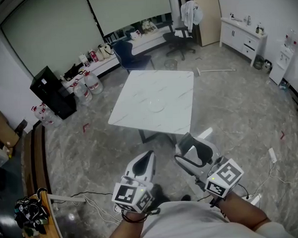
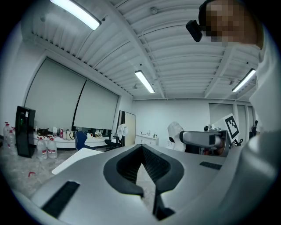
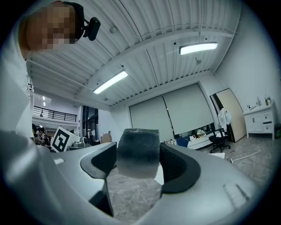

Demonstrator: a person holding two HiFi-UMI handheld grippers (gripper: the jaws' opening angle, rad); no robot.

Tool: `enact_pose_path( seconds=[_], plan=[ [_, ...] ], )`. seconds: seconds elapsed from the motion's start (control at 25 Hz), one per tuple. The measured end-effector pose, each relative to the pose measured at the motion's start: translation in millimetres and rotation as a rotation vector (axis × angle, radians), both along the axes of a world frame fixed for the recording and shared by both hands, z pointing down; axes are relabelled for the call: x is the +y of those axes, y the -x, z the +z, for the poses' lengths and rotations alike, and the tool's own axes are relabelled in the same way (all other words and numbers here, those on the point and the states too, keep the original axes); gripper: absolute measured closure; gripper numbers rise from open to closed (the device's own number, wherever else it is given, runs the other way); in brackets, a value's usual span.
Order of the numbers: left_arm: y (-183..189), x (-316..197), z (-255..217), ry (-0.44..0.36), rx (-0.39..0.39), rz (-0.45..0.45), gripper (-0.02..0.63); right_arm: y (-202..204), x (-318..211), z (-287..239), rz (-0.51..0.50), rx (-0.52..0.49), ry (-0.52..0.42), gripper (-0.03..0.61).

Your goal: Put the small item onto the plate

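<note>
At the waist, right tongs (image 1: 194,149) pinch a grey block (image 3: 137,151); left tongs (image 1: 148,159) closed, empty

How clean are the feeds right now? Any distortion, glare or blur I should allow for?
Head view: even light, bowed edges; the clear round plate barely shows on the white square table. Right gripper view: heavy fisheye, bright ceiling tubes; the dark grey block in the right claw is soft, too close. Left gripper view: same fisheye, black corners.
</note>
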State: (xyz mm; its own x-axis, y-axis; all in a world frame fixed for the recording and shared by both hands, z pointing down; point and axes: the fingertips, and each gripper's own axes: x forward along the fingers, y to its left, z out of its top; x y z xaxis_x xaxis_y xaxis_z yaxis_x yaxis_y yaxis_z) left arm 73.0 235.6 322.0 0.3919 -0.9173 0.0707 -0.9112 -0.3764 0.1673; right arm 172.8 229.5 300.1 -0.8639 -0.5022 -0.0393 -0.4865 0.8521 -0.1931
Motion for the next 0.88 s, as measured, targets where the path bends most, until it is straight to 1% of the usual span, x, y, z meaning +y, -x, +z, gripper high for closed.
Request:
enact_pose_path(
  seconds=[0.36,0.44,0.68,0.88],
  plan=[
    [-3.3,-65.4,9.8,0.009,0.012,0.057,0.607,4.8,-56.0,12.7,0.038,0.011,0.027,0.276],
    [1.7,-84.7,9.5,0.008,0.01,0.07,0.607,10.1,-73.1,12.4,0.046,0.016,0.029,0.276],
    [36.1,-145.2,19.0,0.028,0.014,0.092,0.607,40.0,-133.3,23.2,0.071,0.032,0.053,0.276],
    [79.4,-205.6,26.6,0.049,0.01,0.123,0.607,76.2,-191.9,26.1,0.105,0.038,0.07,0.276]
  ],
)
